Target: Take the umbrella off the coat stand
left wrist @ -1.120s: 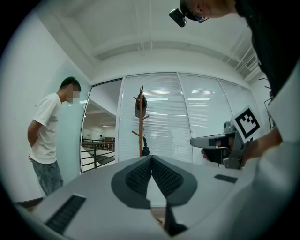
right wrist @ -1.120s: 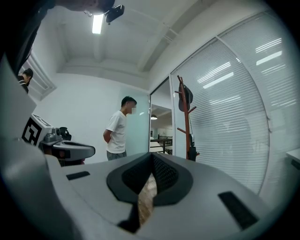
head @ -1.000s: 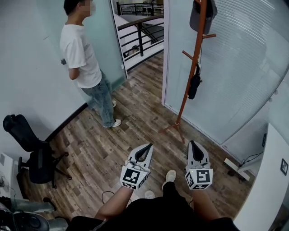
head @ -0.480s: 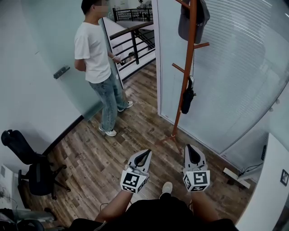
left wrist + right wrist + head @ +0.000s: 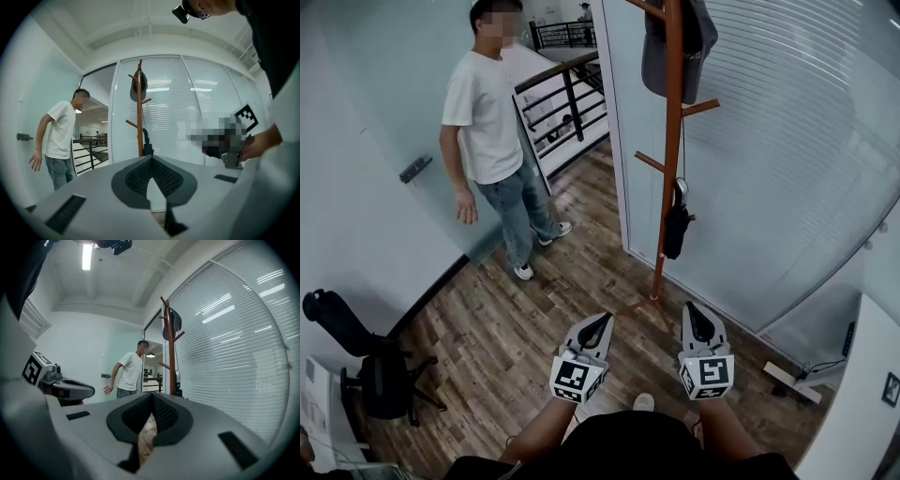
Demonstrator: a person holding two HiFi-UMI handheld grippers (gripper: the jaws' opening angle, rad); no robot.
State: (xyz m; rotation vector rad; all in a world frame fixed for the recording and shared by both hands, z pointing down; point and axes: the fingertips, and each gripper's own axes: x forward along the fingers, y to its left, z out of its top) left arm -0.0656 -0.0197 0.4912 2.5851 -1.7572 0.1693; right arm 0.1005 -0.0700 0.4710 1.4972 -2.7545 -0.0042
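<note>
Head view: person is walking in, coat stand point(image 5: 672, 141) looming nearer than a second ago; umbrella point(image 5: 676, 231) is hanging off a low peg, well ahead. Left gripper view: left gripper point(image 5: 151, 159) is staying closed, empty. Right gripper view: right gripper point(image 5: 152, 396) likewise. Reaching is probably coming next.

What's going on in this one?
A person holding a claw in each hand faces the coat stand. The folded black umbrella hangs on it, untouched. The left claw and right claw are both shut and empty, well short of the stand. A bystander in a white T-shirt stands by the glass door.
</note>
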